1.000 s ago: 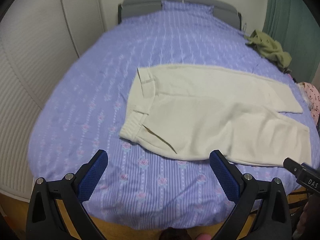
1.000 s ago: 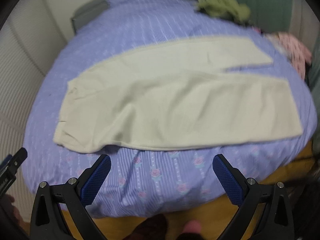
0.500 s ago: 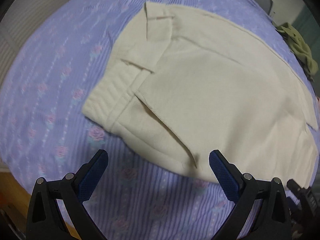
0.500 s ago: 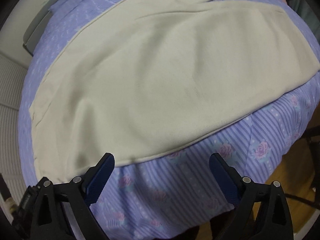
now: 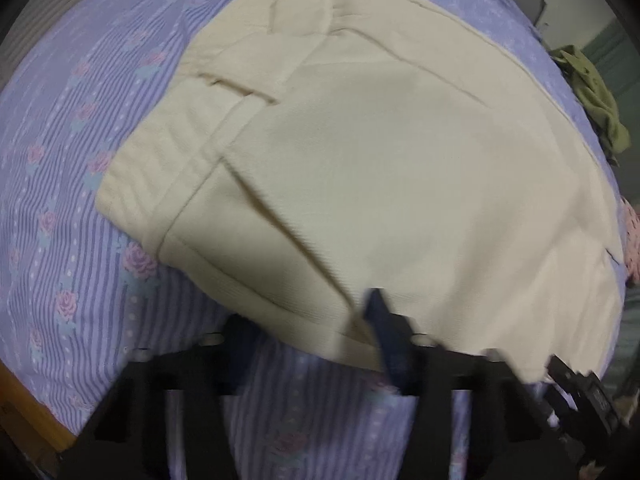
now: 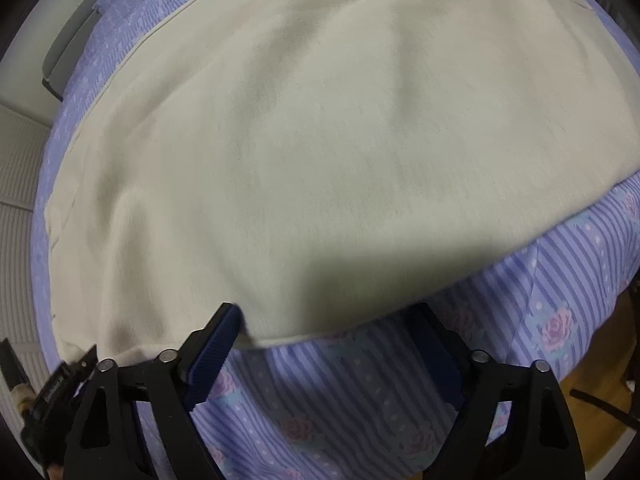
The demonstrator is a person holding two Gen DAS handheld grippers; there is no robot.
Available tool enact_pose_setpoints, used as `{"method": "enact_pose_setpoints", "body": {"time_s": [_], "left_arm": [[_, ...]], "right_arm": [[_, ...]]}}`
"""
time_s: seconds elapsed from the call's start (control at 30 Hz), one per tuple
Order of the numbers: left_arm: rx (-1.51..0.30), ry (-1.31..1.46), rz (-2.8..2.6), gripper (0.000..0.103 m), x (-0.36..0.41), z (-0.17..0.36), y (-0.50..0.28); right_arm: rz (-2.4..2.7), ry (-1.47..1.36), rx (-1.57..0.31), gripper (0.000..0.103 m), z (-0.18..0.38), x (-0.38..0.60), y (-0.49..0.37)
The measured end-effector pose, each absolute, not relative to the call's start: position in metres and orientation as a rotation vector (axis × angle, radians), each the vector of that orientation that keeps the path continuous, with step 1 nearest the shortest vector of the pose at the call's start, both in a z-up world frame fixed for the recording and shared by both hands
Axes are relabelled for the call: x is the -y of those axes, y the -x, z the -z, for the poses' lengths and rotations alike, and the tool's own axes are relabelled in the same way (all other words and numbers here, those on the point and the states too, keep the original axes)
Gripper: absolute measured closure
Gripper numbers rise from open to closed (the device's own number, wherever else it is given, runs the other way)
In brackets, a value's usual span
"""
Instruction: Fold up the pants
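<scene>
Item: cream pants point(image 5: 392, 184), flat on the bed point(image 5: 60, 208).
Handling: soft, light; grasp the near edge.
Left tongs point(image 5: 308, 344): just been closing, hem between, grip unclear.
Right tongs point(image 6: 332, 344): closing, not yet clamped.

cream pants point(image 5: 400, 184) on striped bed point(image 5: 80, 288)
</scene>
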State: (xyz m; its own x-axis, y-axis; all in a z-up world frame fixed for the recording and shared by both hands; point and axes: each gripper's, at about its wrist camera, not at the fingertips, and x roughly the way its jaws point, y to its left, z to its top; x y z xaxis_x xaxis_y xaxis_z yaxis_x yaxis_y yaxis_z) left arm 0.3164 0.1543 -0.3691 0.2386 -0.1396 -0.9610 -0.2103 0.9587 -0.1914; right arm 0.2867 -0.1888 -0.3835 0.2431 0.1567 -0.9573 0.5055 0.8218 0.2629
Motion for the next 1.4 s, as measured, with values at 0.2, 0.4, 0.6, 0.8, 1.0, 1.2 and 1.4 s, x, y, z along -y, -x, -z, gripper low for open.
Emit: {"method": "enact_pose_setpoints", "body": {"time_s": [0.2, 0.4, 0.6, 0.8, 1.0, 1.2, 1.4], "left_arm": [[-1.314, 0.257, -0.059, 0.094, -0.149, 0.341, -0.313], [-1.287, 0.211, -0.083, 0.094, -0.157, 0.314, -0.299], [-1.302, 0.144, -0.124, 0.094, -0.158, 0.315, -0.295], [-1.288, 0.157, -0.145, 0.094, -0.15, 0.299, -0.312], [-1.189, 0.165, -0.121, 0.094, -0.141, 0.248, -0.323], [-1.077, 0.281, -0.144, 0.094, -0.14, 0.206, -0.374], [-0.979, 0.317, -0.184, 0.094, -0.142, 0.186, -0.448]], "right_arm": [[0.231, -0.62, -1.308, 0.068, 0.377, 0.197, -0.294], [0.204, -0.519, -1.302, 0.089, 0.341, 0.193, -0.295], [0.182, -0.438, -1.36, 0.092, 0.324, 0.186, -0.281], [0.168, -0.425, -1.372, 0.093, 0.306, 0.188, -0.282], [0.135, -0.377, -1.171, 0.093, 0.219, 0.207, -0.306], [0.125, -0.377, -1.026, 0.093, 0.181, 0.222, -0.379], [0.12, -0.377, -0.956, 0.093, 0.176, 0.222, -0.467]]}}
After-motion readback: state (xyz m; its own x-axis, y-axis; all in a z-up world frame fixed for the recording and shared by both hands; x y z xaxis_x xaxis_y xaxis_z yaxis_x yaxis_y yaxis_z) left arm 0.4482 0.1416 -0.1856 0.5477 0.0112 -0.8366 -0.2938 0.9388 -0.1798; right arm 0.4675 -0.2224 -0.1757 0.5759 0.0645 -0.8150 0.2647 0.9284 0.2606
